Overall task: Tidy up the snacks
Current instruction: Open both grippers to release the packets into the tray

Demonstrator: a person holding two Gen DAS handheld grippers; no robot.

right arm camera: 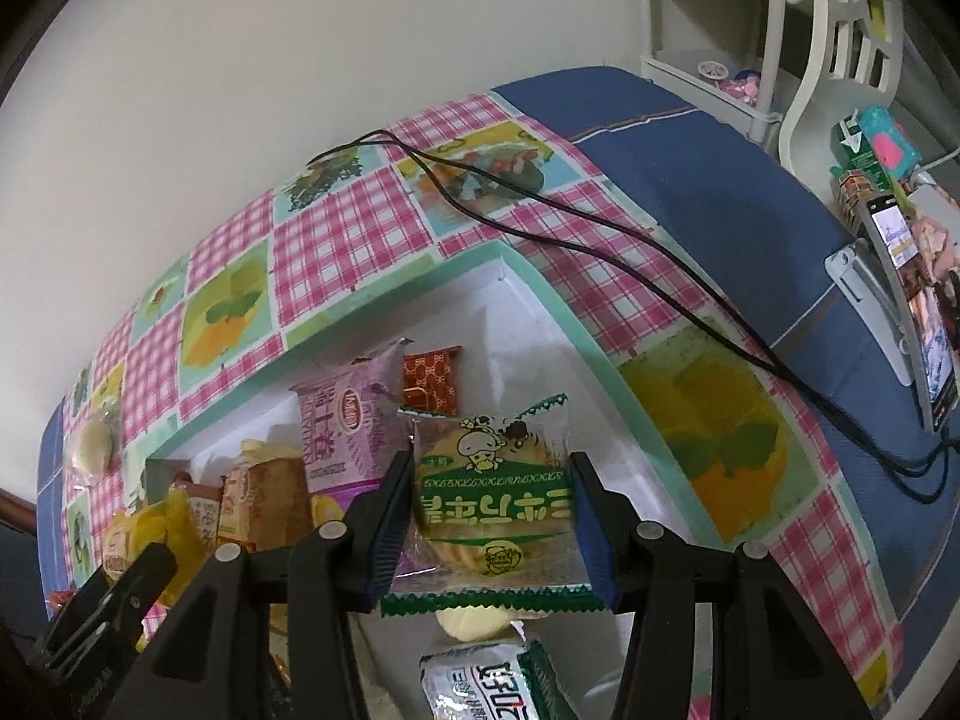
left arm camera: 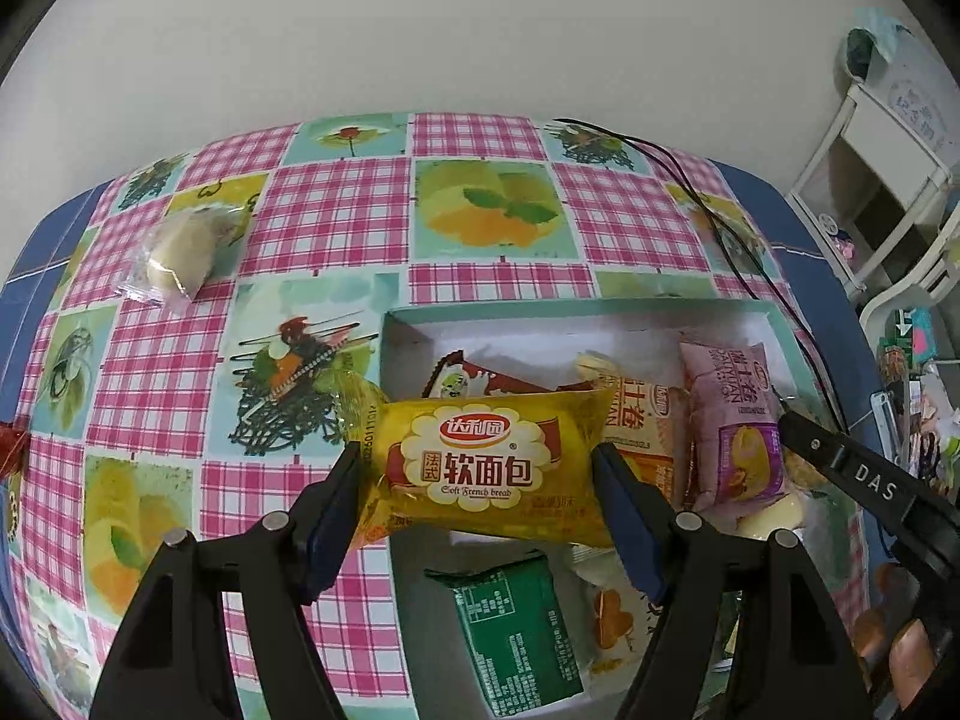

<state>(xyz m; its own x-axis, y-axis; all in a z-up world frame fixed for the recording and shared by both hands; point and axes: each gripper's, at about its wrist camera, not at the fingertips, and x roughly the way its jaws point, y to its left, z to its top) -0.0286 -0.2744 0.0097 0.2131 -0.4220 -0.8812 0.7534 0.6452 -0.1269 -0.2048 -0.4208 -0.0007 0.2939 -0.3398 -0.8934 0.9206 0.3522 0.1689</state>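
Yellow soft-bread packet [left arm camera: 489, 468], long axis crosswise, clamped end to end in left gripper [left arm camera: 480, 480], hanging over box [left arm camera: 600, 309] rim at 9 o'clock. Right gripper [right arm camera: 489, 510] clamps green biscuit packet [right arm camera: 495, 498] above box interior, toward 3 o'clock.

"Soft French bread" on yellow packet [left arm camera: 486, 468]

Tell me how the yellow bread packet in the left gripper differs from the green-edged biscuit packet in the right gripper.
The yellow bread packet is an opaque, puffy pillow; the biscuit packet is flat and clear, showing a round biscuit. The bread packet's print reads upright in its camera; the biscuit packet's print is upside down. The bread packet has plain ends; the biscuit packet has green zigzag edges. Both are clamped by their sides over the white box.
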